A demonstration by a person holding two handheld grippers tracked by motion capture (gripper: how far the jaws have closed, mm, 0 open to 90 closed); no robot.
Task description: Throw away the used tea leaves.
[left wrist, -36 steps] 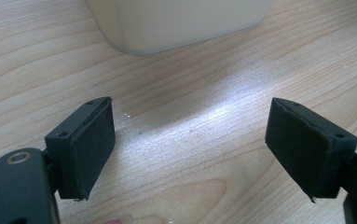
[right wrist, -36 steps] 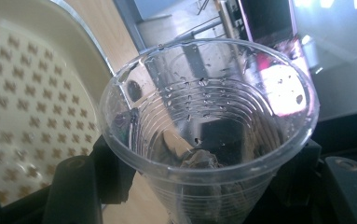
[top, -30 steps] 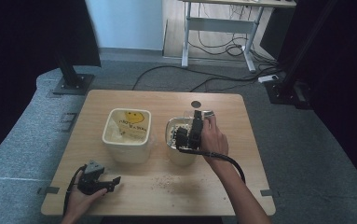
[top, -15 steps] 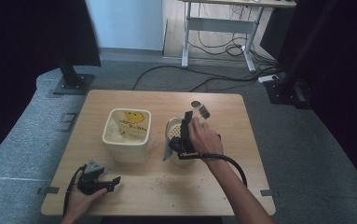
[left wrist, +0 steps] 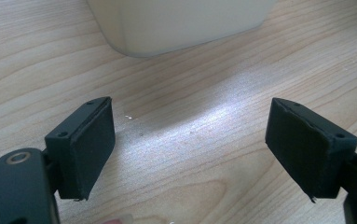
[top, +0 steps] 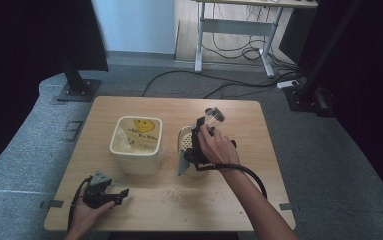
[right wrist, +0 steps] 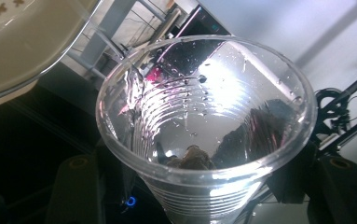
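Right gripper (top: 206, 131) clamps a clear plastic cup (right wrist: 204, 130), tilted above the round container (top: 185, 145) near the table's (top: 239, 210) middle; left gripper (top: 110, 194) rests gaping at the near-left edge.

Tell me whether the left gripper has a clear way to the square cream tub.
Probably yes. The left gripper rests open on the table, and the square cream tub stands just ahead of it with bare wood between them.

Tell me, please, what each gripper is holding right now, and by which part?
The right gripper clamps a clear plastic cup around its lower body. The left gripper holds nothing; its jaws stand open over the table.
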